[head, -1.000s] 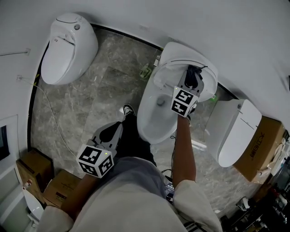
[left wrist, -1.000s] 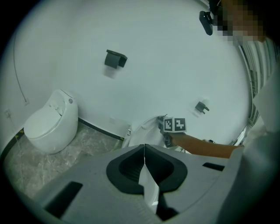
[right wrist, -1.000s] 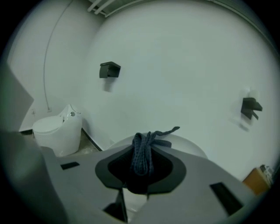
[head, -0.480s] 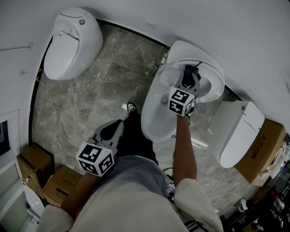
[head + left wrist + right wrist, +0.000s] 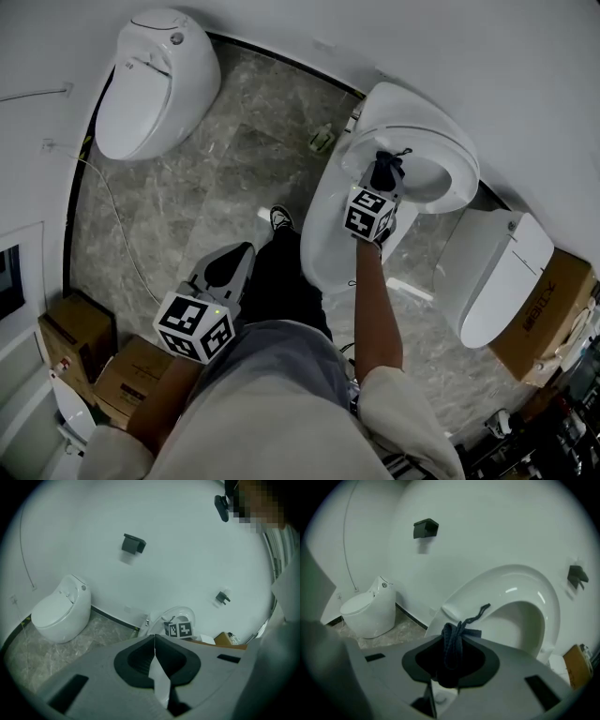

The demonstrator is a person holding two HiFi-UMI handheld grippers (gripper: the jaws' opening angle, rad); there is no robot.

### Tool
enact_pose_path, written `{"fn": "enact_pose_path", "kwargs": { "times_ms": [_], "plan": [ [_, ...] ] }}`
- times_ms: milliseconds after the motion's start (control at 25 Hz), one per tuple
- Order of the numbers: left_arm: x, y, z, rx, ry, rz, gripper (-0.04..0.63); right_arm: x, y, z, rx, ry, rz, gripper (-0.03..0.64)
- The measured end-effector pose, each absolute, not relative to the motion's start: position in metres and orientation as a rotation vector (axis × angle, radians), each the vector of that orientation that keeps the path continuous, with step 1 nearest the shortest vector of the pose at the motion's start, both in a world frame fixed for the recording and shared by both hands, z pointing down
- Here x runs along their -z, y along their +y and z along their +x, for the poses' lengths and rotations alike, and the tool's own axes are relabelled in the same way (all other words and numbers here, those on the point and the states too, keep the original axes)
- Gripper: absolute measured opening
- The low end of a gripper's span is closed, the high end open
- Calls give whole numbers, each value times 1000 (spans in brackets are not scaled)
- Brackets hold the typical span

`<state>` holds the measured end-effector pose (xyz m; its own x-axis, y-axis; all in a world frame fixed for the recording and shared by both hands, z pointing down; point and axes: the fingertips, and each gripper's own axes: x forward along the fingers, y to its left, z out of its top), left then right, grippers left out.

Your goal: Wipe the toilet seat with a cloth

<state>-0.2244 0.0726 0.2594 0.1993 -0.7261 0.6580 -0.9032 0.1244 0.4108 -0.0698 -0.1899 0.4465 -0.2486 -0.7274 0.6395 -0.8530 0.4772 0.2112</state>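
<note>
- In the right gripper view the raised toilet seat [image 5: 506, 585] fills the centre and right of the frame. Its white ring arches from lower left up and over to the right.
- The dark cloth [image 5: 452, 641] lies bunched along the jaw line. A loose strand points to the upper right, over the ring's left limb. It looks to be touching the ring, though I cannot be sure.
- A wipe from here would likely follow the arc up and rightwards.
- The right gripper [image 5: 380, 183] is clamped on the cloth and sits at the seat [image 5: 441, 155] in the upper right of the head view. It is by far the nearer of the two.
- The left gripper [image 5: 154, 641] has its jaws pressed together with nothing between them. In the head view it [image 5: 230, 267] hangs at lower left, well apart from the seat.
</note>
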Motion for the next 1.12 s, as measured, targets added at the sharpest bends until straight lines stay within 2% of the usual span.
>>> {"fn": "enact_pose_path", "kwargs": {
  "times_ms": [520,1120],
  "plan": [
    [-275,74,-243,-280,-1553,1606,9,-504,-175,-82,-414,-1933,1247,77],
    [-303,83,-273,-310,-1560,1552,9,-562,-170,-91,-1036,-1838,1574,77]
  ]
}}
